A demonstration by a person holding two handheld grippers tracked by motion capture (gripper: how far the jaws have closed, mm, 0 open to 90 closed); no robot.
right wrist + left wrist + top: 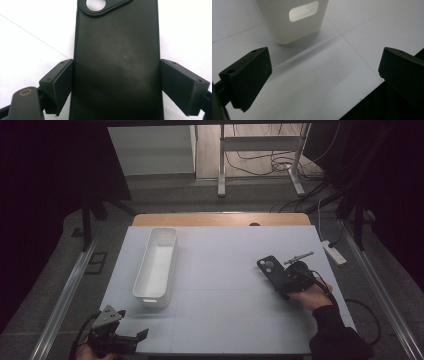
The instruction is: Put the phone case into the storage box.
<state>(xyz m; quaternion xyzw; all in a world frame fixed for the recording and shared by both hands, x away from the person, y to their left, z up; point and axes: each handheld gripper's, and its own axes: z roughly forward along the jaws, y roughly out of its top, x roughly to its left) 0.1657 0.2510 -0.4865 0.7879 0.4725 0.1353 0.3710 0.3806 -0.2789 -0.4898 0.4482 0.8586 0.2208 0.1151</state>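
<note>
A black phone case (269, 268) with a camera cutout lies back-up on the white table at the right. My right gripper (281, 283) is shut on its lower half. In the right gripper view the phone case (117, 47) runs up between the jaws of my right gripper (116, 85), and both pads press on its long edges. My left gripper (140, 338) hovers at the table's near left corner, open with nothing in it. In the left gripper view my left gripper (324, 75) points at the short end of a white bin (294, 22).
The long white bin (172, 262) stands lengthwise at the left of the table, a handle slot in its near end. A thin grey pen-like tool (299, 256) lies just beyond the right gripper. The table's near edge (362, 100) runs under the left gripper's right jaw.
</note>
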